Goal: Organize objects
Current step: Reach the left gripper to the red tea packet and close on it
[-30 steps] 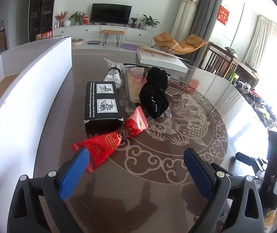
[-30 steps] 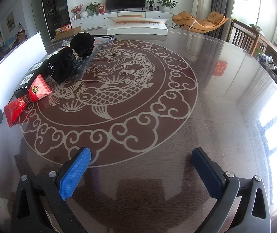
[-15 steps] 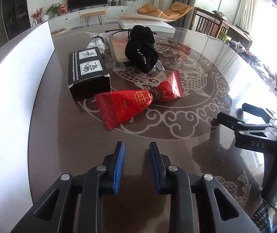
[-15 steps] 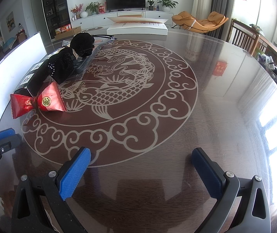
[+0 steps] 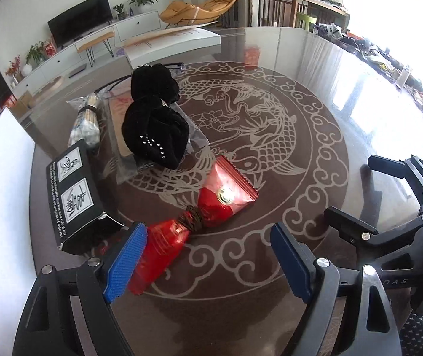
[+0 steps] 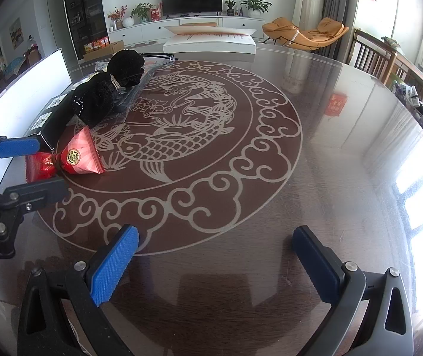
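Note:
A red foil packet [image 5: 211,207], tied at its waist with a dark band, lies on the round koi-patterned table [image 5: 285,124]. My left gripper [image 5: 208,262] hovers low over the packet's near end, jaws opening. The packet's tail sits just inside the left blue pad [image 5: 125,262], and the right pad is well clear of it. In the right wrist view the same packet [image 6: 78,160] lies between the left gripper's [image 6: 49,166] fingers. My right gripper [image 6: 214,264] stands open over bare table with nothing between its pads.
A black printed box [image 5: 75,201] sits left of the packet, by a white cardboard wall [image 5: 1,207]. Behind lie a black velvet pouch [image 5: 155,130], a bagged bundle of swabs [image 5: 85,124] and a flat white box [image 5: 172,41]. The right gripper's fingers [image 5: 389,207] stand to the right.
The left gripper went from open to shut and now stands open again, rolled and closer to the red packet. The packet swung away from the black box. The right gripper stayed still.

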